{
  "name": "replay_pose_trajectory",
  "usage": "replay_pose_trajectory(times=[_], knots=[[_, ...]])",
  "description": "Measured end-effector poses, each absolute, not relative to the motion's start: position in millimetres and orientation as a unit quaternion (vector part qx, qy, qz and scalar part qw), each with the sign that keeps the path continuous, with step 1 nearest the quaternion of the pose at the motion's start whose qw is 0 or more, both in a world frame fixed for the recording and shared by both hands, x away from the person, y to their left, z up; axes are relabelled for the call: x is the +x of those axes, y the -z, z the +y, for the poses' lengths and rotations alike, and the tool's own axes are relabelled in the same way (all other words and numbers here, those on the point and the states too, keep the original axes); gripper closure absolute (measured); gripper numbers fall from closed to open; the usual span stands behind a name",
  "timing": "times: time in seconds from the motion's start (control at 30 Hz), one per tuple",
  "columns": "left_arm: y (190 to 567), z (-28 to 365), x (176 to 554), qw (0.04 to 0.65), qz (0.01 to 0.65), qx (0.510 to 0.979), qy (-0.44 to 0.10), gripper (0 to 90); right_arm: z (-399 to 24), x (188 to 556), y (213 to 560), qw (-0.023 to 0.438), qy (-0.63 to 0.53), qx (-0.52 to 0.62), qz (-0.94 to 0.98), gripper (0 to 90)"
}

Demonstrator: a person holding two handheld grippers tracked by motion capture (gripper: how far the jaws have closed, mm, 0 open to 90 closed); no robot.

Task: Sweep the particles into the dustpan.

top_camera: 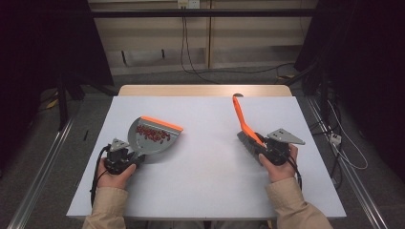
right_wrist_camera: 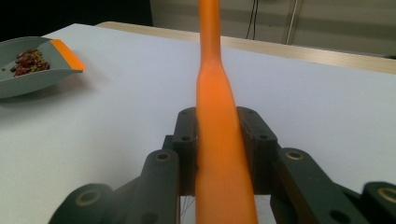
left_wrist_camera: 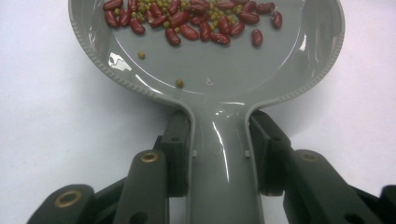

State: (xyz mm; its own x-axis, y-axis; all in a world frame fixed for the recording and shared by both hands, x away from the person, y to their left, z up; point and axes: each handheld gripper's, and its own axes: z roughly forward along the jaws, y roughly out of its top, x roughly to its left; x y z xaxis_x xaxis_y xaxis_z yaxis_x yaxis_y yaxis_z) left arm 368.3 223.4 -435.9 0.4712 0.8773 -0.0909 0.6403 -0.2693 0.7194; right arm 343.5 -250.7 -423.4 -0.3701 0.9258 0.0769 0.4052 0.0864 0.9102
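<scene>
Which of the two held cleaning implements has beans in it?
The grey dustpan in the left tool; red beans lie inside. The right tool's orange-handled brush carries none.

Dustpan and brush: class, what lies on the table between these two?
Nothing: in the high view the stretch of white table between the dustpan, held by the left gripper, and the brush, held by the right gripper, is bare.

The bench has a white top with a wooden far edge. A grey dustpan rests on its left half.
</scene>
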Motion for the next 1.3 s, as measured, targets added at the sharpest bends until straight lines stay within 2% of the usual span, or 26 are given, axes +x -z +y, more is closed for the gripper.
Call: replay_pose_trajectory(times=[1.3], knots=[[441.2,223.7,380.2,0.332,0.53,0.761,-0.172,63.0,-292.5,340.5,429.9,0.311,-0.438,0.531,0.656,71.0]])
